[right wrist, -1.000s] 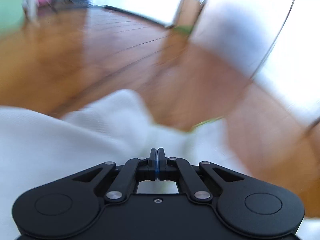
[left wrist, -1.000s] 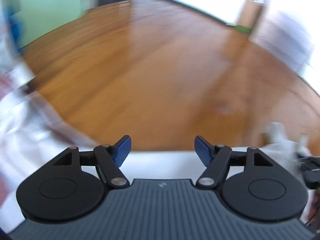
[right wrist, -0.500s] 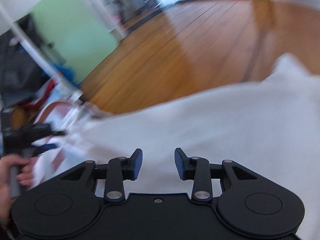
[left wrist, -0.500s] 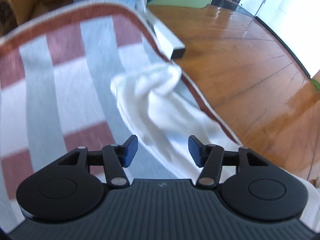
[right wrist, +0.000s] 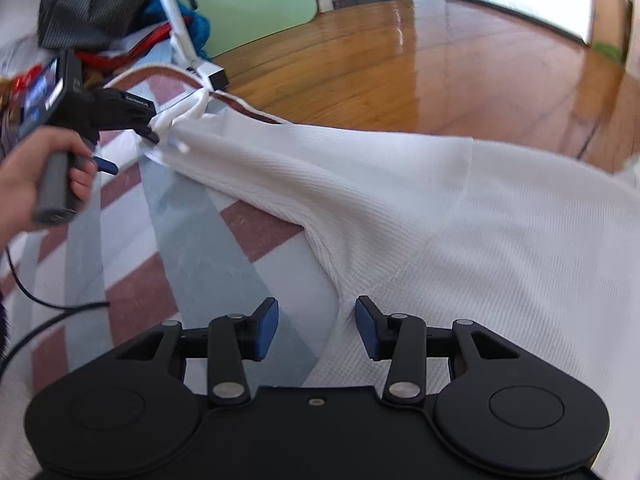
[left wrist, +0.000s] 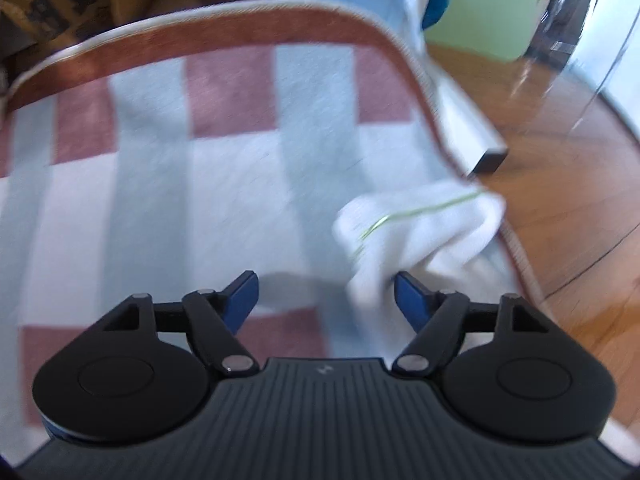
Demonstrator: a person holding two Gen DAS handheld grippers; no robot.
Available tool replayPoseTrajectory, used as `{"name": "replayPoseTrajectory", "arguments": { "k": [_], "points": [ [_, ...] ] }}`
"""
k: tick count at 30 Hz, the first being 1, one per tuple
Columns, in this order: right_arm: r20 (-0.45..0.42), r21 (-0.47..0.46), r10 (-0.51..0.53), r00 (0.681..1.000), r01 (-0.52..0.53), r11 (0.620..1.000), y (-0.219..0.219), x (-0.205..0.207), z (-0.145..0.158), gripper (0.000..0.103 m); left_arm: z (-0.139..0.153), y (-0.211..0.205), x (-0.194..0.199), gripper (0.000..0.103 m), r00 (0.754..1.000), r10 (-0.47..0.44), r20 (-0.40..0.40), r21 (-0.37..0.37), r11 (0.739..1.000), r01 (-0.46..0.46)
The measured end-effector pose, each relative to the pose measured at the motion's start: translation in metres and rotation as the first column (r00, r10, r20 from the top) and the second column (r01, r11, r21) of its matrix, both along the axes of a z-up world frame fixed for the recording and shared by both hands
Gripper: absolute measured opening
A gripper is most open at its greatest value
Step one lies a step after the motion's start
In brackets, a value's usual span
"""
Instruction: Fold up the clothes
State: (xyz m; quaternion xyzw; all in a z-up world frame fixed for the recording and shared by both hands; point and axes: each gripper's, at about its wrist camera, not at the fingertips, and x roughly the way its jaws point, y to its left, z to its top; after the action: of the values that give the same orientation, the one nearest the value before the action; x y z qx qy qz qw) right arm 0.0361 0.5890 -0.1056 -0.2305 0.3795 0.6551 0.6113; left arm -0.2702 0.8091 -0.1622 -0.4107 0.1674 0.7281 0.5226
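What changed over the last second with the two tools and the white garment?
The right tool, shut a second ago, has opened. The left tool swung from facing the wood floor to the striped rug, nearing the white garment's bunched end. It stayed open; the garment still lies on the rug.

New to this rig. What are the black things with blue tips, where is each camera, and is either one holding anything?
No robot arm here: a person carries a handheld two-finger gripper in each hand, each with a fisheye camera looking forward along its fingers. The black plates and blue pads at the bottom of each picture are that gripper's own fingers.

The left wrist view shows the left gripper open, above a striped blanket, with a bunched end of a white garment just ahead.

The right wrist view shows the right gripper open, at the edge of the same garment, which is spread over the blanket. At its far left, the person's hand holds the left gripper.

Neither gripper holds anything.
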Motion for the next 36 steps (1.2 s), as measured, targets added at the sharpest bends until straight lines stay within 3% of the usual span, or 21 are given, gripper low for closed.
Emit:
{"name": "replayPoseTrajectory", "arguments": {
  "k": [4, 5, 6, 8, 10, 12, 14, 16, 18, 20, 23, 25, 27, 28, 29, 31, 33, 34, 35, 36],
  "points": [
    [0.005, -0.001, -0.022, 1.0, 0.022, 1.0, -0.008, 0.004, 0.0, 0.048, -0.005, 0.011, 0.008, 0.079, 0.996, -0.056, -0.073, 0.019, 0.998, 0.057],
    [0.015, -0.005, -0.02, 1.0, 0.02, 1.0, -0.01, 0.004, 0.0, 0.048, -0.003, 0.011, 0.011, 0.048, 0.993, -0.076, -0.085, 0.024, 0.997, 0.078],
    [0.024, -0.011, -0.017, 1.0, 0.017, 1.0, -0.012, 0.005, -0.001, 0.048, -0.001, 0.011, 0.013, 0.004, 0.992, -0.096, -0.085, 0.035, 0.994, 0.1],
    [0.033, -0.02, -0.015, 0.999, 0.016, 1.0, -0.015, 0.005, -0.002, 0.048, 0.016, 0.003, 0.012, 0.005, 0.996, -0.043, -0.079, 0.097, 0.994, 0.051],
    [0.029, -0.025, -0.012, 0.999, 0.013, 1.0, -0.017, 0.006, -0.004, 0.048, 0.035, -0.006, 0.013, 0.005, 0.99, 0.023, -0.139, 0.171, 0.985, 0.001],
    [-0.015, -0.01, 0.022, 1.0, -0.022, 1.0, -0.019, 0.004, -0.007, 0.048, 0.043, -0.01, 0.01, 0.005, 0.99, 0.057, -0.128, 0.2, 0.979, -0.031],
    [-0.059, 0.006, 0.057, 0.997, -0.056, 0.998, -0.021, 0.003, -0.011, 0.059, 0.046, -0.012, 0.011, 0.005, 0.989, 0.068, -0.13, 0.215, 0.976, -0.039],
    [-0.074, 0.025, 0.066, 0.995, -0.064, 0.998, -0.023, 0.001, -0.013, 0.066, 0.039, -0.01, 0.018, 0.005, 0.988, 0.028, -0.154, 0.201, 0.98, 0.004],
    [-0.109, 0.028, 0.048, 0.993, -0.045, 0.999, -0.024, 0.006, -0.012, 0.066, 0.04, -0.012, 0.024, 0.005, 0.99, -0.013, -0.137, 0.205, 0.978, 0.042],
    [-0.159, 0.031, 0.024, 0.987, -0.019, 0.999, -0.028, 0.014, -0.009, 0.066, 0.052, -0.019, 0.034, 0.005, 0.992, -0.08, -0.095, 0.247, 0.964, 0.102],
    [-0.209, 0.039, -0.034, 0.977, 0.043, 0.998, -0.039, 0.03, -0.004, 0.065, 0.077, -0.033, 0.071, 0.005, 0.957, -0.269, -0.108, 0.27, 0.919, 0.289],
    [-0.221, 0.048, -0.092, 0.971, 0.105, 0.993, -0.052, 0.046, -0.001, 0.065, 0.091, -0.046, 0.102, 0.005, 0.908, -0.402, -0.116, 0.278, 0.865, 0.418],
    [-0.228, 0.039, -0.153, 0.962, 0.166, 0.985, -0.068, 0.063, -0.002, 0.065, 0.098, -0.068, 0.146, 0.005, 0.827, -0.55, -0.115, 0.275, 0.783, 0.558],
    [-0.232, 0.034, -0.183, 0.955, 0.196, 0.98, -0.076, 0.072, -0.002, 0.065, 0.1, -0.08, 0.167, 0.005, 0.78, -0.622, -0.063, 0.279, 0.74, 0.612],
    [-0.235, 0.029, -0.213, 0.948, 0.225, 0.974, -0.084, 0.081, -0.003, 0.065, 0.101, -0.092, 0.186, 0.005, 0.728, -0.685, 0.024, 0.288, 0.702, 0.651],
    [-0.242, 0.018, -0.272, 0.932, 0.284, 0.959, -0.1, 0.098, -0.004, 0.065, 0.101, -0.117, 0.227, 0.005, 0.596, -0.786, 0.165, 0.315, 0.615, 0.723],
    [-0.247, 0.008, -0.33, 0.911, 0.342, 0.94, -0.116, 0.115, -0.005, 0.065, 0.101, -0.146, 0.268, 0.005, 0.453, -0.861, 0.233, 0.331, 0.508, 0.795],
    [-0.256, 0.004, -0.359, 0.897, 0.373, 0.928, -0.124, 0.124, -0.006, 0.065, 0.098, -0.159, 0.287, 0.006, 0.393, -0.886, 0.247, 0.324, 0.457, 0.828],
    [-0.279, 0.004, -0.389, 0.878, 0.406, 0.914, -0.134, 0.132, -0.006, 0.065, 0.093, -0.172, 0.305, 0.01, 0.334, -0.906, 0.261, 0.309, 0.407, 0.86],
    [-0.292, 0.004, -0.408, 0.865, 0.428, 0.904, -0.142, 0.138, -0.007, 0.065, 0.085, -0.18, 0.318, 0.028, 0.298, -0.917, 0.265, 0.274, 0.368, 0.889]
  ]
}}
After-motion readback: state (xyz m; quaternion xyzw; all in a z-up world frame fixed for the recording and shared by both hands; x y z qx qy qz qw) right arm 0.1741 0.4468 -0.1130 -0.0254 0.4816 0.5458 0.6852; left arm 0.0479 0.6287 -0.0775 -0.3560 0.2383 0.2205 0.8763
